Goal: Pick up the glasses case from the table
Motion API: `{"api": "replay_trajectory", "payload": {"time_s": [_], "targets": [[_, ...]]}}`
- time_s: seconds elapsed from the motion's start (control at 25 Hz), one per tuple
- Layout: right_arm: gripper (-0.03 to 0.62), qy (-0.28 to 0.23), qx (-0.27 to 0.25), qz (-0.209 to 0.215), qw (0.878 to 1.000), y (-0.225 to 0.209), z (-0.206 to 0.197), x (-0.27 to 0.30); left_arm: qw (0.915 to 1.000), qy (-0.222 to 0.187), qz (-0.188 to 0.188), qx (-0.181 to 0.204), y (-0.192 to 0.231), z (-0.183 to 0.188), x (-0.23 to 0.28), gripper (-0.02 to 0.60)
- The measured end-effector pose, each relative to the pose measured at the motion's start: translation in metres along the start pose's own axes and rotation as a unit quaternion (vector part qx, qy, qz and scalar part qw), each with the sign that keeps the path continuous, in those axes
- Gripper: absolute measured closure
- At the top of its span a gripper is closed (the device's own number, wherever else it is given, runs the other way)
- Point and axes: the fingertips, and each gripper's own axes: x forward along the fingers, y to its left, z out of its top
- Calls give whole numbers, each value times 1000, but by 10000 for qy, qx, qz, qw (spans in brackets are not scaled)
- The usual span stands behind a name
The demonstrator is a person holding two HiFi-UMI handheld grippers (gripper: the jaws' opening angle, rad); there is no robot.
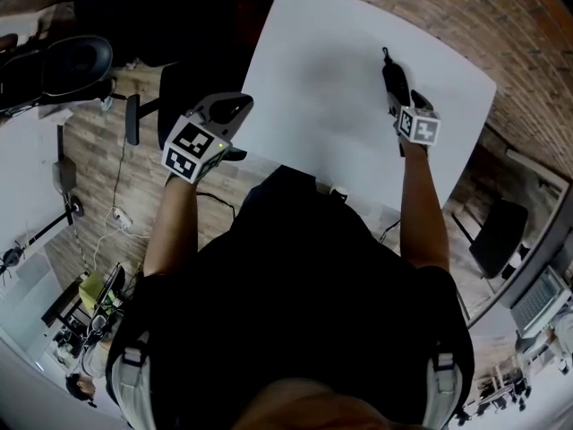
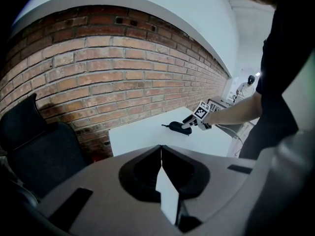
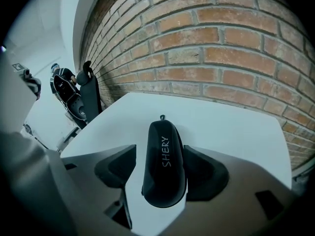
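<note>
Right tool: my right tool [image 2: 187,126] tips down onto the white surface [image 3: 231,127]. Its jaws stand wide with the glasses case between them. In the right gripper view, a strip of white shows between the case and the jaw on the left, so I have no squeeze on it. The jaw on the right sits against the case's side or just beside it; I cannot tell which.

Glasses case: the black glasses case [image 3: 164,163] lies flat on the surface, running lengthwise along my right tool's line. Its near end is tucked between the jaws. White lettering reading SHERY faces up, and a small loop [image 3: 162,116] sticks out from the end farthest from the tool.

Left tool: my left tool [image 2: 161,156] has its jaws pressed together with nothing in them. It hangs off the edge of the surface, over the wood floor [image 1: 98,159]. It is well apart from the case, which lies ahead of it and to its right.

Surface: it stretches ahead of my right tool, past the case's far end.

Backdrop: a brick wall [image 3: 236,48] rises beyond the surface, ahead of both tools. A dark chair [image 2: 34,146] stands to the left of my left tool, at the foot of the wall.
</note>
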Motion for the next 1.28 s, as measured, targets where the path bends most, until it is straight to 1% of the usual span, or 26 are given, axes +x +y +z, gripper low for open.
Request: {"api": "replay_trajectory", "payload": {"time_s": [0.36, 0.64, 0.92, 1.28], "targets": [[274, 236, -128, -49, 9996, -8, -8, 21, 9999, 83, -38, -111, 5, -13, 4, 572], [258, 401, -186, -73, 9990, -11, -16, 32, 9998, 85, -86, -160, 8, -17, 8, 572], [230, 588, -237, -80, 9980, -15, -25, 42, 9997, 123, -104, -206, 11, -26, 10, 572], [229, 647, -199, -125, 9976, -16, -31, 51, 9994, 153, -165, -273, 11, -34, 15, 572]]}}
